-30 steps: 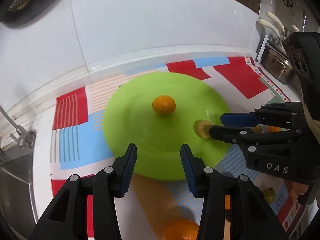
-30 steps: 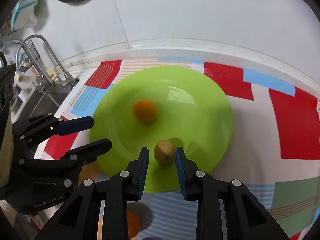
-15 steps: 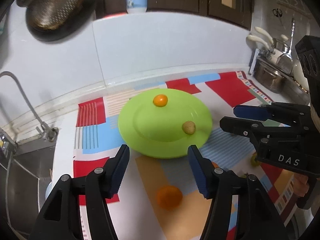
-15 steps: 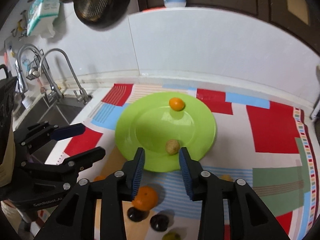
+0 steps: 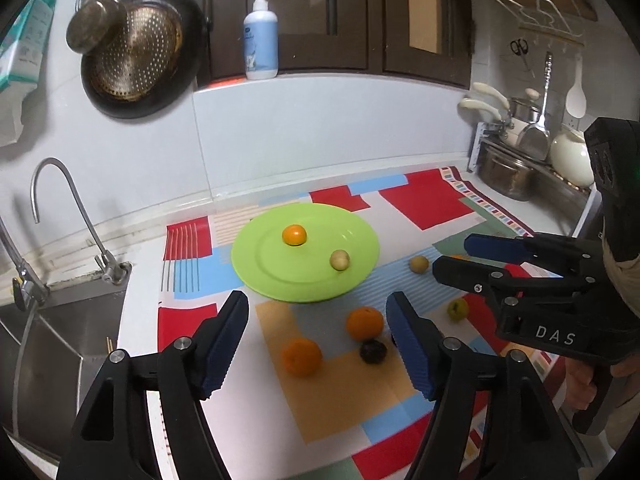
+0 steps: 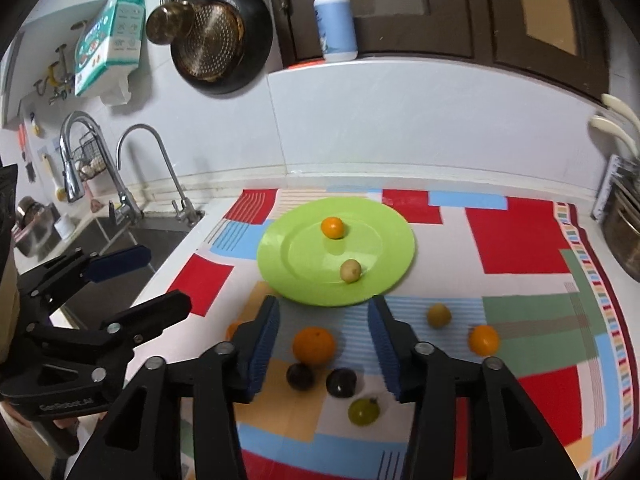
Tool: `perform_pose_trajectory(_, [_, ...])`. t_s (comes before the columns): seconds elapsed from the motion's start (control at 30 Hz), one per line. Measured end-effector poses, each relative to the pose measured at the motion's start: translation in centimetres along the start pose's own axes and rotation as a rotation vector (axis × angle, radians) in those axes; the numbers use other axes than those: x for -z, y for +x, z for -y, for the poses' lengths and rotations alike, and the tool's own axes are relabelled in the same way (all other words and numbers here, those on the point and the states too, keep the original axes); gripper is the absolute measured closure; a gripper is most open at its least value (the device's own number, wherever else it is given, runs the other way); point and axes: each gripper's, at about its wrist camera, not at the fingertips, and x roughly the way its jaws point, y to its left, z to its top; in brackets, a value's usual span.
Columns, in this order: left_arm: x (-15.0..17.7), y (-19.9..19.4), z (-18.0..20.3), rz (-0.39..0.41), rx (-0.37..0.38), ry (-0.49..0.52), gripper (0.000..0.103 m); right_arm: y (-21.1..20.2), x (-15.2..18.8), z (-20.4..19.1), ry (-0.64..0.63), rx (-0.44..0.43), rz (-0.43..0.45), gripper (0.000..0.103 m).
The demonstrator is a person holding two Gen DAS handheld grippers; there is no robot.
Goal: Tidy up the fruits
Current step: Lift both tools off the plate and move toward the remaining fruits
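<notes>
We held both tongs, left (image 5: 318, 340) and right (image 6: 324, 344), empty above the surface, jaws having just been opening, apart, ready for more fruit. On the green plate (image 6: 280, 248) lay a small orange (image 6: 333, 227) and a pale round fruit (image 6: 351, 271); nearer us than the plate, loose fruit waited: larger oranges (image 6: 313, 346), dark plums (image 6: 341, 382), a green one (image 6: 363, 411).

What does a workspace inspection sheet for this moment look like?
Surface: patchwork cloth on a white counter.
Job's things: green plate holds a small orange and a tan fruit; oranges, dark plums, a green fruit and another tan fruit lie on the cloth in front of it.
Clutter: nothing seen.
Grippers: left gripper and right gripper both open, empty, jaws just been opening.
Cables: nothing seen.
Surroundings: sink, hanging pans, soap bottle.
</notes>
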Motion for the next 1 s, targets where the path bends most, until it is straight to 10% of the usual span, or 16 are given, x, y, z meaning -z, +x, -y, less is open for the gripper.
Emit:
perform_pose_trajectory(0.6, [3.6,-2.0,3.3,0.088,0.044,0.081,0.027,-5.2,5.1,-0.2,-0.046,0.091,0.045,0.054])
perform_pose_trajectory(1.0, [5.6,3.0,4.0,0.003,0.091,0.145,0.03,-1.8,7.5,1.0,-0.055,0.096,-0.037,0.054])
